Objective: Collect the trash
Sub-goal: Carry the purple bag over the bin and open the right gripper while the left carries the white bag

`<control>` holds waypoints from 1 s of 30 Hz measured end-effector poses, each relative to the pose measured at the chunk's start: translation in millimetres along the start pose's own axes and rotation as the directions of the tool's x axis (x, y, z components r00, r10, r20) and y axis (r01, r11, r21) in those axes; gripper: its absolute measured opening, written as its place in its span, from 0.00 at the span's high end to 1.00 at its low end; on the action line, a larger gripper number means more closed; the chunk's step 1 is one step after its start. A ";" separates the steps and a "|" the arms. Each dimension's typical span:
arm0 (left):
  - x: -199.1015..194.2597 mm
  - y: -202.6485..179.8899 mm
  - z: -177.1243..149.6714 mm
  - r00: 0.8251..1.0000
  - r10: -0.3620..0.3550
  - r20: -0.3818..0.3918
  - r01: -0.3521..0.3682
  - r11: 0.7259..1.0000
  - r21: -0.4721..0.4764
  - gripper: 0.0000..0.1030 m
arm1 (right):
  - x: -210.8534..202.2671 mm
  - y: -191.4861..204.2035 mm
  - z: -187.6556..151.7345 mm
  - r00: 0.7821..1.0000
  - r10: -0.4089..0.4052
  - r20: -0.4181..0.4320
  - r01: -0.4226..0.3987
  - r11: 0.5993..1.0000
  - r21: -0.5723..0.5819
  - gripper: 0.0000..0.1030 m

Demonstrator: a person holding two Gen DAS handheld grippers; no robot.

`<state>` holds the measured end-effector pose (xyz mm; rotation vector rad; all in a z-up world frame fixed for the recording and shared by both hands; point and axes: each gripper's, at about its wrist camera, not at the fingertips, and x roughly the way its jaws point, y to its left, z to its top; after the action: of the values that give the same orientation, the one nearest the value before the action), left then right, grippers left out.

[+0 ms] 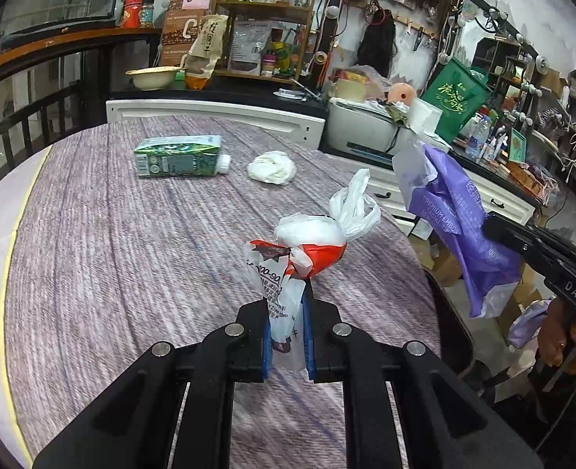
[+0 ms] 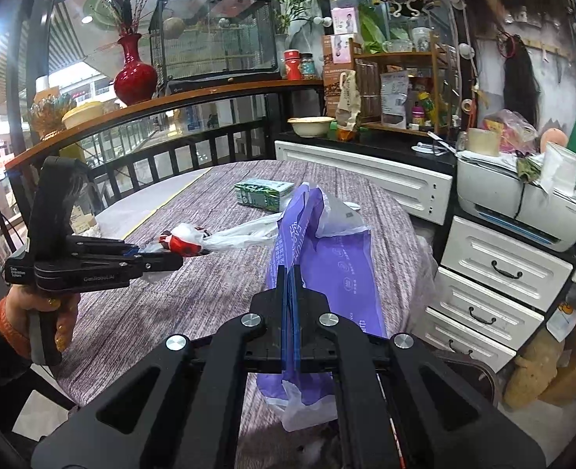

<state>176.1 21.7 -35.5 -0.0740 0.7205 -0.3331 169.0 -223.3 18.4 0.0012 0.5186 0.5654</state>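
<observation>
My left gripper (image 1: 288,293) is shut on a knotted red-and-white plastic bag (image 1: 311,242) and holds it above the table; it also shows in the right wrist view (image 2: 186,242). My right gripper (image 2: 291,273) is shut on a purple plastic bag (image 2: 327,273) that hangs at the table's right edge, seen too in the left wrist view (image 1: 455,211). A green carton (image 1: 178,156) lies on its side further back, next to a crumpled white tissue (image 1: 272,168).
The round table (image 1: 112,254) has a grey-purple woven cloth. White cabinet drawers (image 2: 494,285) and a printer (image 2: 522,203) stand to the right. A railing (image 2: 151,152) and cluttered shelves (image 1: 264,39) lie behind the table.
</observation>
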 end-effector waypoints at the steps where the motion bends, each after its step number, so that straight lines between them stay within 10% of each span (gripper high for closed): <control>1: 0.5 -4.3 -1.2 1.000 -0.006 -0.001 0.006 1.000 0.001 0.88 | -3.2 -2.8 -2.1 1.000 -0.006 0.003 0.006 1.000 0.007 0.98; 30: 71.4 -156.4 -15.5 0.967 -0.213 -0.142 0.223 0.973 0.060 0.88 | 16.7 -156.5 -156.1 0.927 -0.259 -0.272 0.337 0.893 0.298 0.97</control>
<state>173.1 -148.5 -64.3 -0.0595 0.8348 -0.5806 187.7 -369.0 -147.6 0.1858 0.8193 0.1649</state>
